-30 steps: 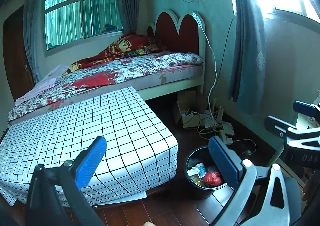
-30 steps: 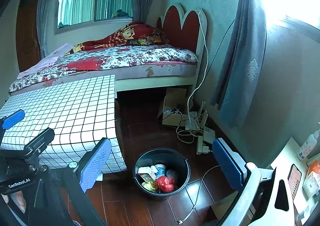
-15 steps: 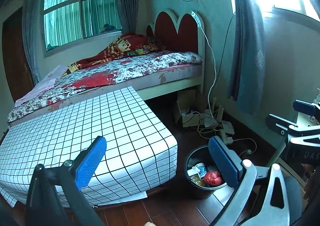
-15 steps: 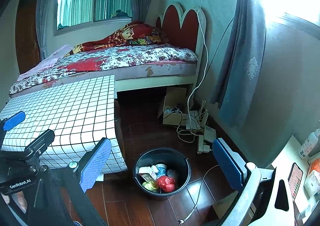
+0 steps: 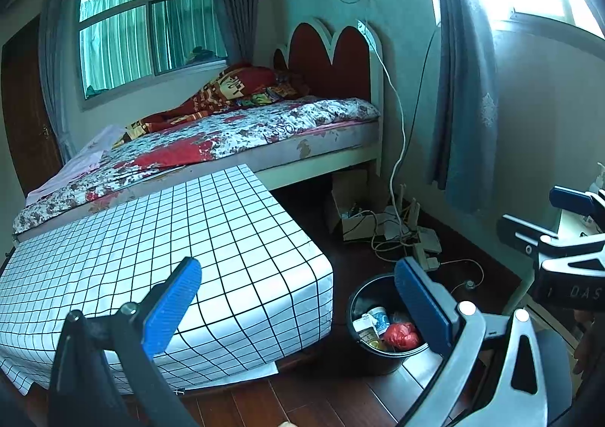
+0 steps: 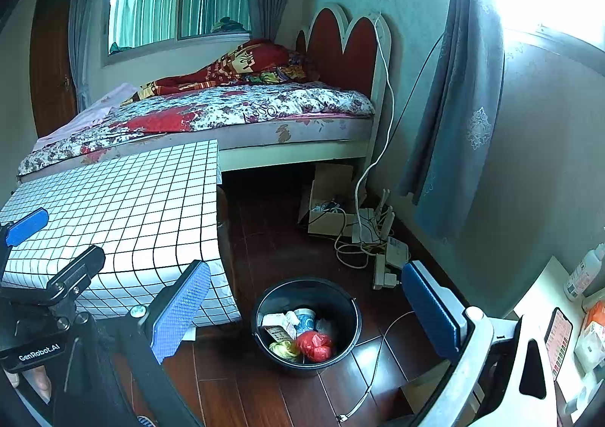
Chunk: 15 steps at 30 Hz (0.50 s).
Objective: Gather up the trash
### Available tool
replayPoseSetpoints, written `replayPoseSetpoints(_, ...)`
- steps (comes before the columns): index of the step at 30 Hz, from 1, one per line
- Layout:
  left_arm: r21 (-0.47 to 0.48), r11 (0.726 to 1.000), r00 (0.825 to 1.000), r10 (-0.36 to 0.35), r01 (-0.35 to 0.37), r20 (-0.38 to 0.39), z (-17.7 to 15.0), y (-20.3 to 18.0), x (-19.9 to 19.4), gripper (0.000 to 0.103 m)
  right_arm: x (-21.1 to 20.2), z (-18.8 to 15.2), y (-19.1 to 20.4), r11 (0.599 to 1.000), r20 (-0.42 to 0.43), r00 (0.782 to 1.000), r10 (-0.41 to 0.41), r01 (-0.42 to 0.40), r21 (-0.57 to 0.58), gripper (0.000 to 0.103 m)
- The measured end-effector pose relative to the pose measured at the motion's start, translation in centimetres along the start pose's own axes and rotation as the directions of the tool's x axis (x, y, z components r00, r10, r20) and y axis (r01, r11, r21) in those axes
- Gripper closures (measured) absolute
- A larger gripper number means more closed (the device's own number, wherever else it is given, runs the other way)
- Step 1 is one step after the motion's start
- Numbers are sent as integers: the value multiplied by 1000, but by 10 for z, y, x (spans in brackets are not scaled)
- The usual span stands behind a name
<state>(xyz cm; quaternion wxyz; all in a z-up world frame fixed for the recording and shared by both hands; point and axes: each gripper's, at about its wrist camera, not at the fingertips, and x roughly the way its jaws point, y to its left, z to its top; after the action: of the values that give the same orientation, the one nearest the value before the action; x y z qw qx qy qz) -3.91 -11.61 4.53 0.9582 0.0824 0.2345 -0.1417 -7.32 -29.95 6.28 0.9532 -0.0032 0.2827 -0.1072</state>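
Note:
A black bucket [image 6: 353, 317] stands on the dark wood floor beside the checked table; it also shows in the left wrist view as the bucket [image 5: 357, 342]. Inside lie a red crumpled wrapper [image 6: 314, 345], a yellow scrap [image 6: 284, 348], a small cup [image 6: 305, 319] and a carton. My right gripper [image 6: 302, 298] hangs open above the bucket with nothing between its blue pads. My left gripper [image 5: 298, 294] is open too, empty, over the table's near corner. Each gripper shows at the other view's edge.
A table with a white black-grid cloth [image 5: 189, 245] fills the left. Behind it is a bed [image 6: 242, 113] with a red headboard. A cardboard box, power strips and tangled cables [image 6: 363, 234] lie by the wall. A white desk [image 6: 548, 298] with a phone and bottles is at the right.

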Motion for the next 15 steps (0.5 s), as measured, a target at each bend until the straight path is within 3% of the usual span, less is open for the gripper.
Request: replayPoseSetpoints(15,14,1000,1000,-17,17,-4,-3,-3,-1,1,2,-5,-1,1000,-8,1000,-4,4,3,1)
